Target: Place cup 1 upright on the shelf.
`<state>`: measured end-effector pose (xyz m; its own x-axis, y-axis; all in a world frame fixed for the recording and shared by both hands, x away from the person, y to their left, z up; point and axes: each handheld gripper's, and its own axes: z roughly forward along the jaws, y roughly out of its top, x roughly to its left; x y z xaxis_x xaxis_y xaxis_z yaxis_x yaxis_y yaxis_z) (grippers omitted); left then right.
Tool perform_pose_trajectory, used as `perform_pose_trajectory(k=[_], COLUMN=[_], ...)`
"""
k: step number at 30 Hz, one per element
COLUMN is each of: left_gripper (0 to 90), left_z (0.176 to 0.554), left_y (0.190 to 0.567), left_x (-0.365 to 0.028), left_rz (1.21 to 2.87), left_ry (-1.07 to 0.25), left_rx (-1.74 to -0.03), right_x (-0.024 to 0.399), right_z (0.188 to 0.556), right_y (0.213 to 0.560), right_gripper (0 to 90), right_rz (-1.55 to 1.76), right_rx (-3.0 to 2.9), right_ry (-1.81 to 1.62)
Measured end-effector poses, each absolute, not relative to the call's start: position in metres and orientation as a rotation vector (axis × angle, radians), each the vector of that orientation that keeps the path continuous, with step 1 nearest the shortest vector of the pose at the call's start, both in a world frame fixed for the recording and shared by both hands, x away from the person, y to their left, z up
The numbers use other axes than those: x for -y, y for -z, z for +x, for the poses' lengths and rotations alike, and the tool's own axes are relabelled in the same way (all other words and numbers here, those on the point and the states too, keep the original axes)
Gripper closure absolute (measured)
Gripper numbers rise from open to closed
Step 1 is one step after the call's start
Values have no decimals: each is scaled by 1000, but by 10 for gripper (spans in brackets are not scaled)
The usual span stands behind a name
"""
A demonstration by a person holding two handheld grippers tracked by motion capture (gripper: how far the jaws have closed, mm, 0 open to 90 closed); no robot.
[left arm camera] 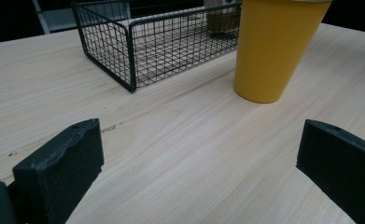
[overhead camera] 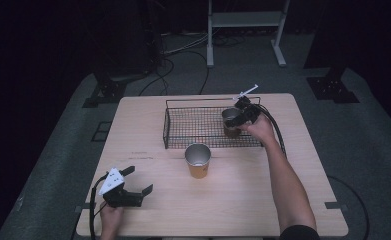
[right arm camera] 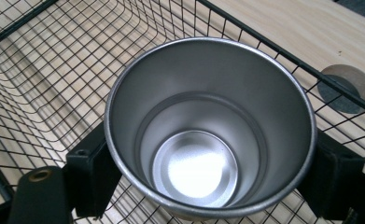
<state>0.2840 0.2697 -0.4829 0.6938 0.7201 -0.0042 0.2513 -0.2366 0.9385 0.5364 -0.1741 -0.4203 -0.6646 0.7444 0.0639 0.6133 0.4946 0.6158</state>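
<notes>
We have the right claw pinching the brown steel-lined cup inside the wire basket, so next we judge it must spread and release, while the left claw rests spread, 1 yellow cup ahead.

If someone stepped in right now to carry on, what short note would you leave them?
Right gripper: shut on the brown, steel-lined cup, upright, held over the right end of the black wire basket.
Left gripper: open, holding nothing, at the near left of the light wooden table.
Yellow cup with a steel lining: upright on the table, just in front of the basket.
Done: brown cup brought to the basket.
Left: probably release it, then fetch the yellow cup.
</notes>
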Motion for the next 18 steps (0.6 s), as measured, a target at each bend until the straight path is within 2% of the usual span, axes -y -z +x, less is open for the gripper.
perform_pose_trajectory(k=[18], left_gripper=[0], left_z=[284], left_y=[483], left_x=[-270], left_rz=[1802], left_ry=[-532], left_rx=[-767], right_x=[177], right_z=[533], right_y=[424], right_gripper=[170], right_rz=[1182], right_rx=[-2532], right_ry=[-865])
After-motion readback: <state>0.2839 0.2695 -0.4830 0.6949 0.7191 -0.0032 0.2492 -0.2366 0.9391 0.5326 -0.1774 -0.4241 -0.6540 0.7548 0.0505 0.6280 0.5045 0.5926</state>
